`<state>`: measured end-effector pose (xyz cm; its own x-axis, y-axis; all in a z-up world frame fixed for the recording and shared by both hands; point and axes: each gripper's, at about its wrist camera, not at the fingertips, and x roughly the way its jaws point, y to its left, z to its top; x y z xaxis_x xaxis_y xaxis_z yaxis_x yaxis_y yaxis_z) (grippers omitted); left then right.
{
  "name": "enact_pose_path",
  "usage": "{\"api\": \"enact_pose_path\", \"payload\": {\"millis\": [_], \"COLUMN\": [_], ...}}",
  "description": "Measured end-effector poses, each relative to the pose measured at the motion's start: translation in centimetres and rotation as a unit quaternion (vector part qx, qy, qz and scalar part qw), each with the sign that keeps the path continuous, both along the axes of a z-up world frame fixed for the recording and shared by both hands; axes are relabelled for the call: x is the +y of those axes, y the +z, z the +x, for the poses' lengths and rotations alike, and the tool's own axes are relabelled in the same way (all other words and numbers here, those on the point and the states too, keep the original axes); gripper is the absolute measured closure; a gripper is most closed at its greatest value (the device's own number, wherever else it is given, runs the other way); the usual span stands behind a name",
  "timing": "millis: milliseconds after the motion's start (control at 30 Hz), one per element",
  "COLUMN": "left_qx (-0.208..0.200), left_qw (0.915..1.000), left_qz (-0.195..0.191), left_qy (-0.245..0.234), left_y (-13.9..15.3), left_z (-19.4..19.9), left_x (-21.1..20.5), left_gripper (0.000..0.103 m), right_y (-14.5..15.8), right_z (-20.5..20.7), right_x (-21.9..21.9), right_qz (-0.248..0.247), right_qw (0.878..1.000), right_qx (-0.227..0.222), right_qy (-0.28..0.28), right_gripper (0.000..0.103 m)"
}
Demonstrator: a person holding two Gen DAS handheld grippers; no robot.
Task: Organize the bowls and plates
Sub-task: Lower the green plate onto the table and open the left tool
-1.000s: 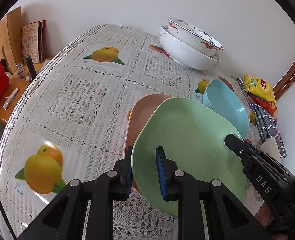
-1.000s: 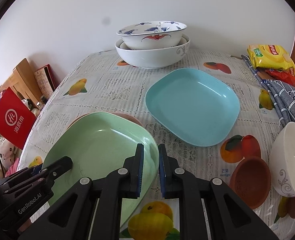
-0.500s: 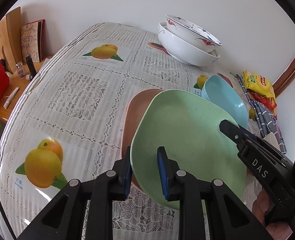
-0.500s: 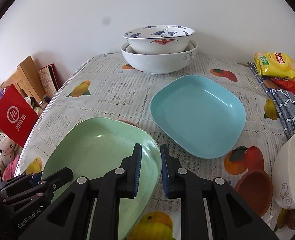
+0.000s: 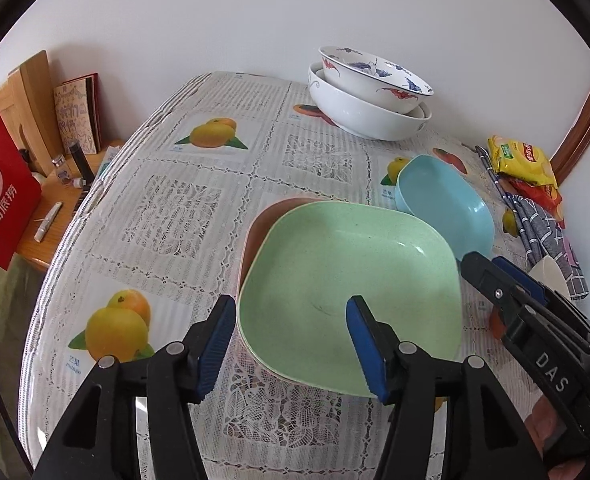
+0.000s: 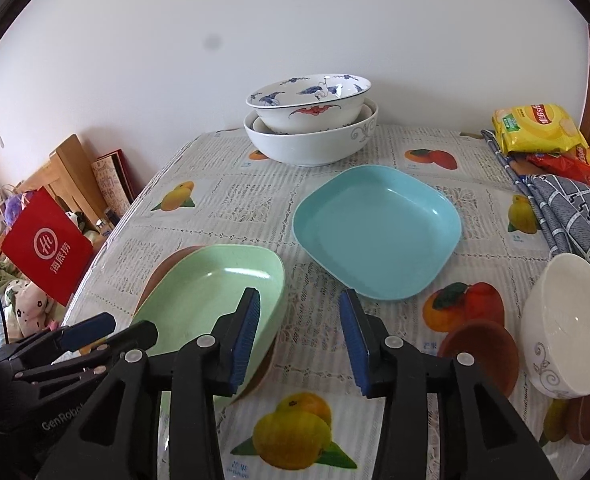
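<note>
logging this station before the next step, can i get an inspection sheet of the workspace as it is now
surface: table with fruit-print lace cloth
job's things: green plate nested on pink plate; blue plate alone; painted bowl inside white bowl; small white bowl and brown bowls at right
clutter: snack packets, checked cloth
grippers: left gripper open, astride green plate's near rim; right gripper open, holding nothing
cables: nothing seen
surroundings: white wall, red bag, wooden side table
</note>
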<state>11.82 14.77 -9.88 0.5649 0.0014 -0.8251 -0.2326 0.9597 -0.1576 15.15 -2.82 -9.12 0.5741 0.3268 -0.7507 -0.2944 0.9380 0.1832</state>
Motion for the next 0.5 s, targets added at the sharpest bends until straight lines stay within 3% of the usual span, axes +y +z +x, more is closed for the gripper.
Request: {"api": "enact_pose_path", "payload": {"millis": [300,500], "left_qx": [-0.019,-0.044], "left_qw": [0.9996,0.9987], "left_qz": [0.001,0.001], "left_qy": [-0.019,-0.027], "left_y": [2.4,4.5], "left_z": [-1.0,-2.1], "left_x": [-2.6,-4.1], "left_gripper": [0.047,0.047], "right_y": [1.7,3.1], "right_z": [-2.6,-4.3], "right_x": [-4.3,-7.3], "right_qz": [-0.025,-0.015], "right_qw": [0.999,0.998], "right_qx": [-0.007,-0.022], "right_qy": [-0.031,-0.065], "right_gripper": [0.055,0.050]}}
